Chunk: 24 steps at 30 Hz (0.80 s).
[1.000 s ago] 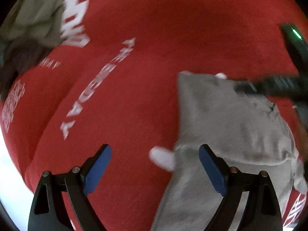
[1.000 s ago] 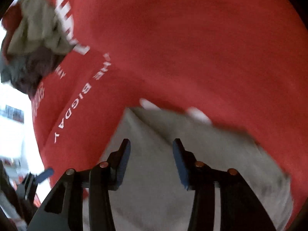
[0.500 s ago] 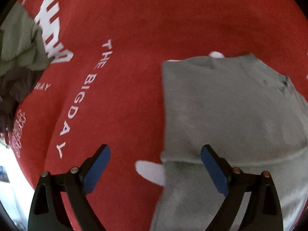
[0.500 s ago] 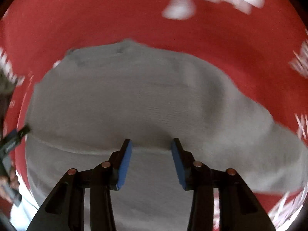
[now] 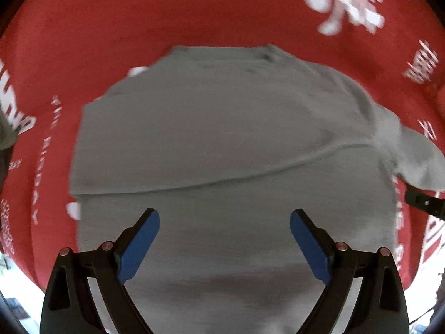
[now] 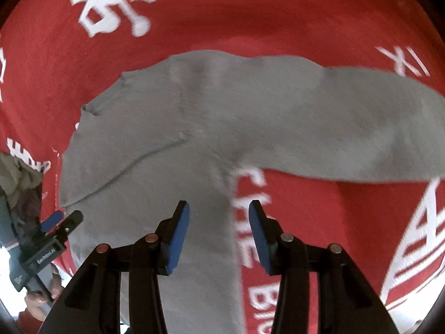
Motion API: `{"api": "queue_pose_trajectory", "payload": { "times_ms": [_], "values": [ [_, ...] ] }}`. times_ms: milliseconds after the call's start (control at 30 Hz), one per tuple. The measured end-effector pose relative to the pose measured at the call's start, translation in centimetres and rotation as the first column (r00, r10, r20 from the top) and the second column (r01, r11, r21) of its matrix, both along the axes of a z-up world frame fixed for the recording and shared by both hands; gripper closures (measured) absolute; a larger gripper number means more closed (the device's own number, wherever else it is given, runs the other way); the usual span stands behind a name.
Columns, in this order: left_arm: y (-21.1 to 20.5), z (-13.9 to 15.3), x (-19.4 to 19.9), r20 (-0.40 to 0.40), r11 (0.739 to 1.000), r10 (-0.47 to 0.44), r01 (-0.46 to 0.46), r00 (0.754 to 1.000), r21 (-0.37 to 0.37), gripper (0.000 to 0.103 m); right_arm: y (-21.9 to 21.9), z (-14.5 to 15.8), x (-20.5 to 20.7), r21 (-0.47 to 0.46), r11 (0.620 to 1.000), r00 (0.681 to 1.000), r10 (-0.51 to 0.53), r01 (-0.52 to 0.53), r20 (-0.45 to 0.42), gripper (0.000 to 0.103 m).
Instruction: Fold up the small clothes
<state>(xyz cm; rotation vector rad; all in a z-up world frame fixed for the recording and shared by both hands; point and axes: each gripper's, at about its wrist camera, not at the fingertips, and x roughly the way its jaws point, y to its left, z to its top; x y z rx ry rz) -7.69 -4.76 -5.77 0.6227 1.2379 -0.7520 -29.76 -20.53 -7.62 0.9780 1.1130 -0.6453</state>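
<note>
The grey garment [image 5: 228, 144] lies spread on the red printed cloth [image 5: 194, 14] that covers the tabletop, with one part already turned over so that a fold edge runs across its middle, and one sleeve [image 6: 347, 128] sticks out flat to the right side. In the right wrist view the sleeve goes far out over the white letters of the cloth, so the folding is, as I judge, only partly done. The left gripper [image 5: 224, 239] hangs above the lower part of the garment with its jaws wide apart and nothing between them. The right gripper [image 6: 219, 233] is over the right edge of the body, below the sleeve, with jaws moderately open and also empty. The main danger I see is that a pinch from here takes the red cloth together with the grey fabric, because both are thin and lie flat on each other; then the whole cover would be lifted and the finished fold would slide open. A grasp of only one layer could also make the fold crooked. A pile of other clothes [image 6: 19, 178] lies at the left, well apart.
</note>
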Motion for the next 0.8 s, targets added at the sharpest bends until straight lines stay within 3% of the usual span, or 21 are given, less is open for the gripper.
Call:
{"api": "queue_pose_trajectory", "payload": {
  "times_ms": [167,267,367,500,600,800],
  "values": [
    [-3.9,-0.1,-3.7,-0.002,0.999,-0.051,0.051,0.999,0.005,0.007,-2.1,-0.3,-6.8,0.024,0.988,0.988,-0.153,0.152,0.039,0.055],
    [-6.5,-0.4,-5.3,0.006,0.998,-0.067,0.067,0.998,0.011,0.007,-3.8,-0.6,-11.4,0.04,0.96,0.957,-0.278,0.276,0.086,0.055],
    [-8.6,-0.7,-6.1,0.015,0.998,-0.068,0.068,0.998,0.007,0.007,-5.3,-1.1,-16.3,0.072,0.904,0.892,-0.427,0.421,0.15,0.055],
    [-11.1,-1.1,-6.9,0.029,0.998,-0.064,0.064,0.998,0.002,0.007,-6.2,-1.9,-21.8,0.142,0.797,0.752,-0.602,0.587,0.268,0.053],
    [-12.2,-1.4,-7.3,0.033,0.998,-0.07,0.069,0.997,0.003,0.007,-7.0,-2.1,-24.1,0.18,0.736,0.66,-0.668,0.652,0.344,0.052],
    [-13.8,-1.3,-7.9,0.059,0.996,-0.084,0.084,0.995,0.001,0.007,-8.9,-3.4,-21.7,0.207,0.701,0.567,-0.686,0.682,0.455,0.052]
  ]
}}
